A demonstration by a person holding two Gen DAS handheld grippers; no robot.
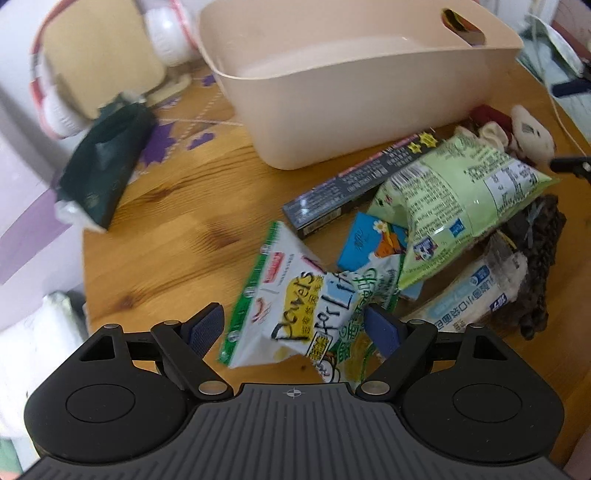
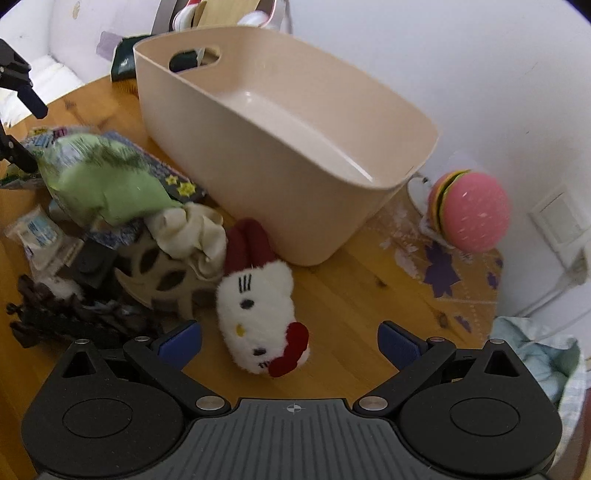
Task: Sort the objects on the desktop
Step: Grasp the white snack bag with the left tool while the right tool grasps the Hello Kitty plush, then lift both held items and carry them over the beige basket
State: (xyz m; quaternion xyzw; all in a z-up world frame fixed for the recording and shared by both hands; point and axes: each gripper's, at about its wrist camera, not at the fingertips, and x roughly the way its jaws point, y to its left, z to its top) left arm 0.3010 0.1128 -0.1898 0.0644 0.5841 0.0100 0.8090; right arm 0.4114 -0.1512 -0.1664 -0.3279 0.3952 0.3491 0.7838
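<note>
On the grainy wooden table [image 1: 166, 206], smooth beige plastic tub [image 1: 351, 110], crinkly snack packet [image 1: 291, 299] between spread left claw [image 1: 295, 328], fluffy plush cat [image 2: 258, 306] between spread right claw [image 2: 290, 343]

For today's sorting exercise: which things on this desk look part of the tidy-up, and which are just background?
Likely in the job:
beige bin
white snack packet
green snack bag
plush cat toy
dark long box

Probably just lying about:
burger-shaped ball
headphones
dark tissue pack

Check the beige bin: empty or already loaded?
Empty. The bin shows a bare floor in both wrist views; the snacks and plush lie outside on the table.
</note>
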